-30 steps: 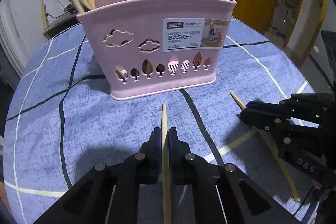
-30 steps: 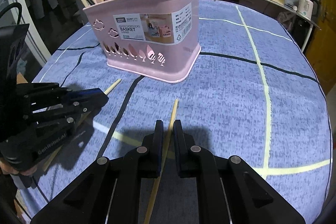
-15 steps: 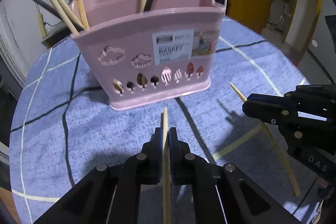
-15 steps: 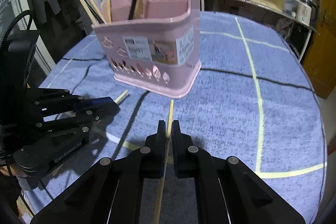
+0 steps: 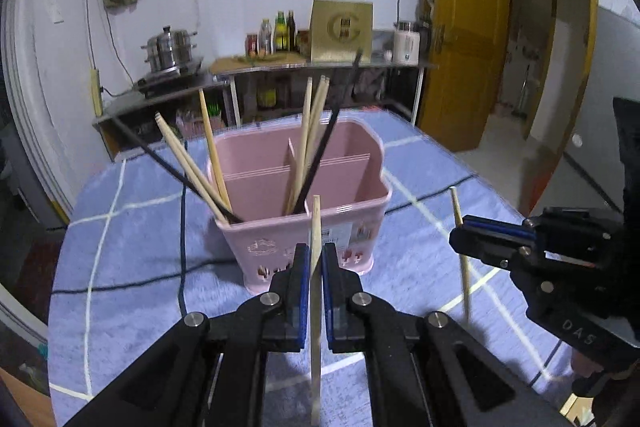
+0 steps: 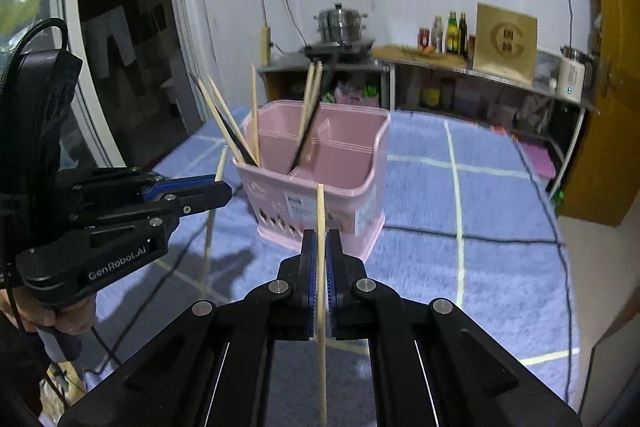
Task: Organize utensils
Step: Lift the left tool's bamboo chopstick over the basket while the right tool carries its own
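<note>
— Pink plastic, that basket (image 5: 304, 223); where did it sit, and what was in it?

— Centre of both views, standing on the blue checked tabletop (image 5: 132, 227). Dividers split it into compartments. Several pale chopsticks and a black one leaned out of the left-hand and middle sections; the right-hand compartment looked bare.

— And the claws?

— The left claw (image 5: 315, 259), bottom centre of its own view, was clamped on a pale chopstick (image 5: 315, 227). The stick ran up between the blue pads, its tip crossing the basket's near wall in the picture. The right claw (image 6: 319, 247) was likewise clamped on a second chopstick (image 6: 320, 211); its jaws had just finished closing with the stick between them. In the left view that right claw showed at the right edge, its stick hanging clear above the cloth.

— So which step was in hand?

— I'd say the carry: both sticks seemed picked up and held off the tabletop, neither yet over the basket's mouth.

— What would the next move call for?

— Probably bringing each stick over an open compartment, tipping it nearer upright so the lower end clears the rim, then parting the pads. The leaning sticks crowd the left side, so an approach from the near or right side looked safer, one claw at a time to keep them apart.
</note>
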A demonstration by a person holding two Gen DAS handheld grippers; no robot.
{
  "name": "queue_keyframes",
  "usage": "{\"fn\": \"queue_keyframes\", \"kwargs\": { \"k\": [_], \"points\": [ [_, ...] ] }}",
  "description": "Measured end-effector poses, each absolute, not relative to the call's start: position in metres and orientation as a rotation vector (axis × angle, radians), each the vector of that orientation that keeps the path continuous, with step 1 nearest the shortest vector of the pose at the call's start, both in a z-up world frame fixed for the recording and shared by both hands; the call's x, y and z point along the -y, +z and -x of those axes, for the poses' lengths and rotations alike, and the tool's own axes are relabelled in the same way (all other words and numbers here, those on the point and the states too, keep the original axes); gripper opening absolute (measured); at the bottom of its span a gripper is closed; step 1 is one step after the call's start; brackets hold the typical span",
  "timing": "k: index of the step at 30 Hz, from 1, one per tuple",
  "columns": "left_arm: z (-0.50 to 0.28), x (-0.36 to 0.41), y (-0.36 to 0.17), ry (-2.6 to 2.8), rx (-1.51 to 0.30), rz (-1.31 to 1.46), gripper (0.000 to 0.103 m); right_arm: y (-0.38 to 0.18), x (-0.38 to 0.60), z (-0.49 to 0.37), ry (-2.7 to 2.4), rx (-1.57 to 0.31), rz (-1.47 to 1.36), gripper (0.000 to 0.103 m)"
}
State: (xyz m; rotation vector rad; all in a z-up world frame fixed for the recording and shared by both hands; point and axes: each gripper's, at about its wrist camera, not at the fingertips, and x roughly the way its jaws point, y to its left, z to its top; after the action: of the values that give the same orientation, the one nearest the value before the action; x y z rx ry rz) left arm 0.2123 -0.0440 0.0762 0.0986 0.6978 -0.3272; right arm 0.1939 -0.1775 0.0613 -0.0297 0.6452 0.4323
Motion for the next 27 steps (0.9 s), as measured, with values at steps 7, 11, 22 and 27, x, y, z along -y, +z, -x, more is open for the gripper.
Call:
{"fn": "queue_keyframes", "kwargs": {
  "k": [7,11,22,27],
  "points": [
    [-0.202,0.035,0.106,-0.344,-0.633,-0.072,0.006,0.089,0.178,-0.182,0.427,-0.564,0.029,0.004],
    [-0.194,0.035,0.109,-0.356,-0.628,-0.064,0.006,0.090,0.181,-0.176,0.430,-0.554,0.022,0.004],
    [-0.182,0.028,0.098,-0.354,-0.654,-0.061,0.006,0.084,0.184,-0.165,0.427,-0.571,0.027,0.004],
    [-0.179,0.026,0.094,-0.350,-0.664,-0.063,0.006,0.083,0.186,-0.164,0.428,-0.571,0.028,0.004]
  ]
}}
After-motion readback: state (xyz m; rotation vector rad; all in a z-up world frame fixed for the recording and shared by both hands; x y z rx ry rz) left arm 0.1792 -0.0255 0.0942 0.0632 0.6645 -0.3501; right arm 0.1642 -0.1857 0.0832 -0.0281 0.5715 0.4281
